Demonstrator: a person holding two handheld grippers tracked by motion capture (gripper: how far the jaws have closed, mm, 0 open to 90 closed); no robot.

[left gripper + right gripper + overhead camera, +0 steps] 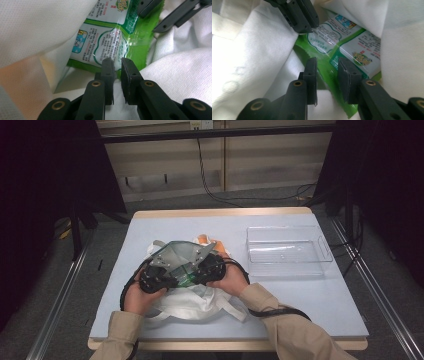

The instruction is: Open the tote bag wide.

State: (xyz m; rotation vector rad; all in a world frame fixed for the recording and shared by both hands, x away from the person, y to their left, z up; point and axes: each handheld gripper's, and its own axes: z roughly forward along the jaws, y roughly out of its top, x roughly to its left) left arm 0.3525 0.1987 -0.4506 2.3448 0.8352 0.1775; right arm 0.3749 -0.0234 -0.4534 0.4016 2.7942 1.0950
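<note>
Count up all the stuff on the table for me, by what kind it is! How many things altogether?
White cloth bag: 1
Green snack packet inside the bag: 1
Clear plastic tray: 1
Grippers: 2, left gripper and right gripper
Total: 5. An orange bit peeks out behind the bag; I cannot tell what it is.

A: What did the person wear?
B: Tan long sleeves [292,330], cuffs at the wrists, hands bare.
A: Grippers?
B: Left gripper [117,65] and right gripper [327,65] were both matte black, two flat rectangular jaws each on linked arms, brass-coloured rivets at the pivots, small dark screw holes in the links.
A: From above?
B: Black bodies studded with small screws, a grey three-cornered plate [175,254] on top, thick black cables [280,311] that trailed by the forearms.
</note>
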